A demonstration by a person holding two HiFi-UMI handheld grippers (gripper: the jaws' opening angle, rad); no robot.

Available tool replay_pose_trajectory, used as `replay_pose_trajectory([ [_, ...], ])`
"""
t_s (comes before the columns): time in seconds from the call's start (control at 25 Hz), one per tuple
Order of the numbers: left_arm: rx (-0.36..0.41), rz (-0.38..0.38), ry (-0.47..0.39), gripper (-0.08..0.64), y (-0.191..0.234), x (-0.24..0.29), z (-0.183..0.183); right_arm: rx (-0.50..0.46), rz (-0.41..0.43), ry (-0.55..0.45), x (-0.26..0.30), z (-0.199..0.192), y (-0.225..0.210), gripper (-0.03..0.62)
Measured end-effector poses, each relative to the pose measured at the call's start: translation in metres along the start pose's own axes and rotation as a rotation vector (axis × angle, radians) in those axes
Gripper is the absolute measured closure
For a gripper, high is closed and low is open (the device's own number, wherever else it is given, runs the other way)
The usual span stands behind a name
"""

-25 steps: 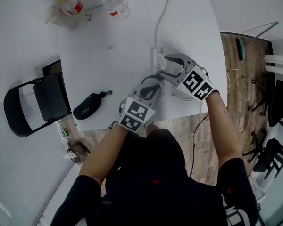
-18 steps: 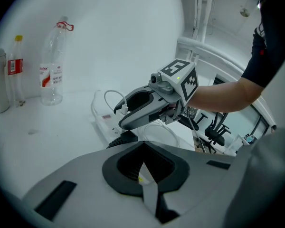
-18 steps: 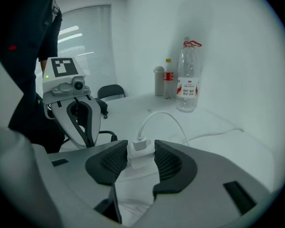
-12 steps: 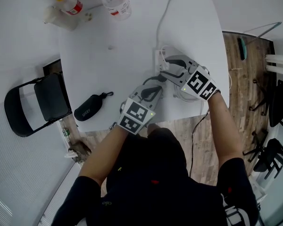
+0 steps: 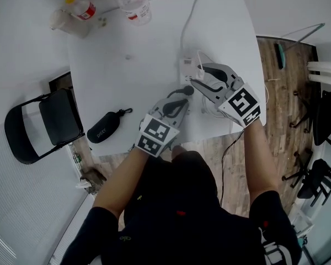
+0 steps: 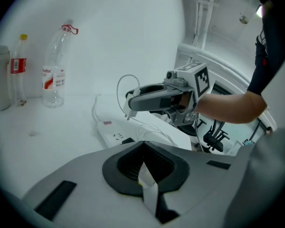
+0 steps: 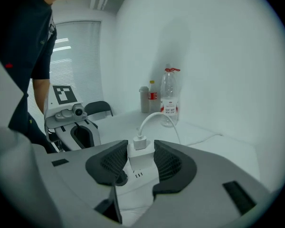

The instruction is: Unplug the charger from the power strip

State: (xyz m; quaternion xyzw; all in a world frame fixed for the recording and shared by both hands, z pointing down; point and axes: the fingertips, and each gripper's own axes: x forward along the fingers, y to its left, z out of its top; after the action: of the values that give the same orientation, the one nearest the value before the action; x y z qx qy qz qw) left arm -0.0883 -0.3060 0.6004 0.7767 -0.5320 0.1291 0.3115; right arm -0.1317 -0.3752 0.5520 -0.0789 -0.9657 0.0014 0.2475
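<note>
My right gripper (image 7: 141, 147) is shut on the white charger (image 7: 141, 159); its jaws have just been closing with the charger between the pads. The charger hangs above the white power strip (image 7: 138, 175), its prongs out of the socket (image 6: 128, 114), and its white cable loops up from its top. In the head view my right gripper (image 5: 196, 77) hovers over the power strip (image 5: 186, 66). My left gripper (image 5: 185, 91) is shut, with its tip down at the strip's near end. In the left gripper view the power strip (image 6: 115, 136) lies just ahead of those shut jaws.
The strip's white lead (image 5: 188, 21) runs to the table's far edge. Two bottles (image 5: 135, 2) (image 5: 80, 6) stand at the back left. A black glasses case (image 5: 103, 125) lies near the front left edge. A folding chair (image 5: 41, 120) stands left of the table.
My right gripper has closed on the charger and risen with it, pulling it clear of the power strip. The left gripper has stayed in place.
</note>
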Motion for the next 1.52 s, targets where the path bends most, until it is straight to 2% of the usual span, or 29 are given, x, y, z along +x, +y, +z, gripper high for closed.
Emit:
replay_pose_trajectory([
  [0.08,0.006,0.011,-0.044,0.541,0.001,-0.010,0.015,0.045,-0.078,-0.031,-0.014,0.008,-0.002,0.411],
  [0.28,0.038,0.047,-0.154,0.541,-0.002,-0.050,0.059,0.166,-0.283,-0.186,-0.068,0.040,-0.001,0.411],
  [0.44,0.057,0.068,-0.214,0.541,-0.008,-0.086,0.084,0.205,-0.415,-0.266,-0.115,0.063,0.010,0.411],
  [0.6,0.092,0.084,-0.263,0.541,-0.018,-0.119,0.105,0.218,-0.512,-0.336,-0.162,0.088,0.026,0.411],
  [0.84,0.150,0.083,-0.333,0.541,-0.032,-0.167,0.132,0.197,-0.609,-0.412,-0.213,0.120,0.051,0.411],
  [1.12,0.160,0.055,-0.427,0.541,-0.046,-0.219,0.171,0.230,-0.691,-0.512,-0.249,0.147,0.072,0.411],
  [1.36,0.236,0.099,-0.491,0.541,-0.046,-0.253,0.190,0.195,-0.763,-0.504,-0.262,0.162,0.095,0.411],
  [1.52,0.258,0.120,-0.520,0.541,-0.046,-0.266,0.199,0.178,-0.761,-0.500,-0.261,0.172,0.102,0.411],
])
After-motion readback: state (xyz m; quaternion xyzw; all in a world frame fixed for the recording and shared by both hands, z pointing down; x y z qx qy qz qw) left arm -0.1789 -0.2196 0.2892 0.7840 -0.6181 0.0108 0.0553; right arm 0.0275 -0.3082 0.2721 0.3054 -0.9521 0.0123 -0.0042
